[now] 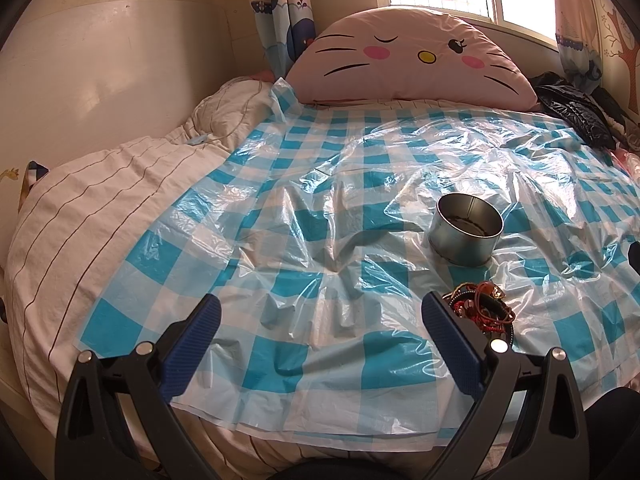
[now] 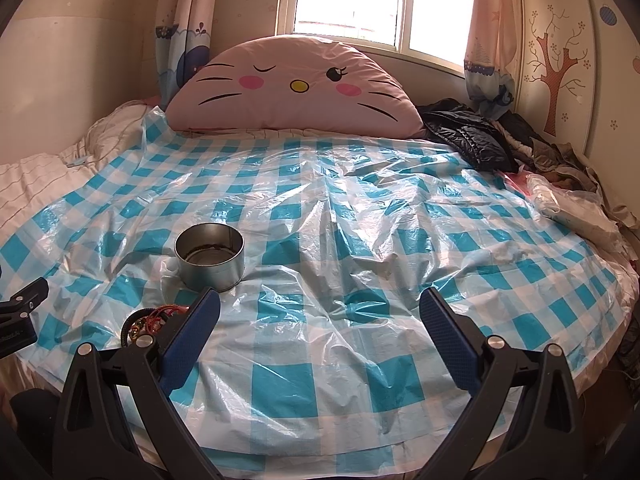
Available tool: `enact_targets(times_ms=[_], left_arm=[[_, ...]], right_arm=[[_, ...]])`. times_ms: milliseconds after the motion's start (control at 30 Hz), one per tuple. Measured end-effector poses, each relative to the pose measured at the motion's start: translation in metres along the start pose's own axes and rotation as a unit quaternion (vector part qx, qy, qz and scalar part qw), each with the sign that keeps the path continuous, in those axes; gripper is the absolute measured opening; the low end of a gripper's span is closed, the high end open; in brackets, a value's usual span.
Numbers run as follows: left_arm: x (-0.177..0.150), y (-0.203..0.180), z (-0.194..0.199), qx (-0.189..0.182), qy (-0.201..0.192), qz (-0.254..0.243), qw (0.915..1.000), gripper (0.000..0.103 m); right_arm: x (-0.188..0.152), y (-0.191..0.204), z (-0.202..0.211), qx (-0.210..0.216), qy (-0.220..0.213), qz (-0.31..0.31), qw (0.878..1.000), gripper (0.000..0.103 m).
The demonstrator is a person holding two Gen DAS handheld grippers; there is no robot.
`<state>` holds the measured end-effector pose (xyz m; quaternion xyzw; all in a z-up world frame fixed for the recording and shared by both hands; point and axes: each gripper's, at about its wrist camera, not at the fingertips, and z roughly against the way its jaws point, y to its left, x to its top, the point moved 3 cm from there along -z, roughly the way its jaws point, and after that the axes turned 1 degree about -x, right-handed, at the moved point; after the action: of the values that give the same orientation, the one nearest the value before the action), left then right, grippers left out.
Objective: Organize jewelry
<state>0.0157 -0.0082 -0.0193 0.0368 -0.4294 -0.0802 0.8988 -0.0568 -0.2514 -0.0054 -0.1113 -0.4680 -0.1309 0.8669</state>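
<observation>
A tangled heap of jewelry (image 1: 482, 306), red cords, black bands and gold bits, lies on the blue-checked plastic sheet (image 1: 304, 216). Just beyond it stands a round metal tin (image 1: 466, 229), open at the top. My left gripper (image 1: 322, 312) is open, its right finger beside the heap, nothing between the pads. In the right wrist view the jewelry (image 2: 154, 320) peeks out behind the left finger, the tin (image 2: 210, 256) stands past it. My right gripper (image 2: 320, 306) is open and empty over bare sheet. Part of the left gripper (image 2: 24, 312) shows at that view's left edge.
A large pink cat-face cushion (image 2: 296, 84) leans at the head of the bed under the window. Dark jackets and piled clothes (image 2: 472, 136) fill the far right corner. A striped quilt (image 1: 100, 200) covers the bed's left side. Walls enclose the left and right sides.
</observation>
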Motion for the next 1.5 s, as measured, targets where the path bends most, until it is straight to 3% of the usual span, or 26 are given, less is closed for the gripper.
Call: enact_targets(times_ms=[1500], left_arm=[[-0.0026,-0.0033,-0.0015,-0.002,0.002,-0.001,1.0,0.096]], right_arm=[[-0.0003,0.0019,-0.0004,0.002,0.002,0.0,1.0,0.096]])
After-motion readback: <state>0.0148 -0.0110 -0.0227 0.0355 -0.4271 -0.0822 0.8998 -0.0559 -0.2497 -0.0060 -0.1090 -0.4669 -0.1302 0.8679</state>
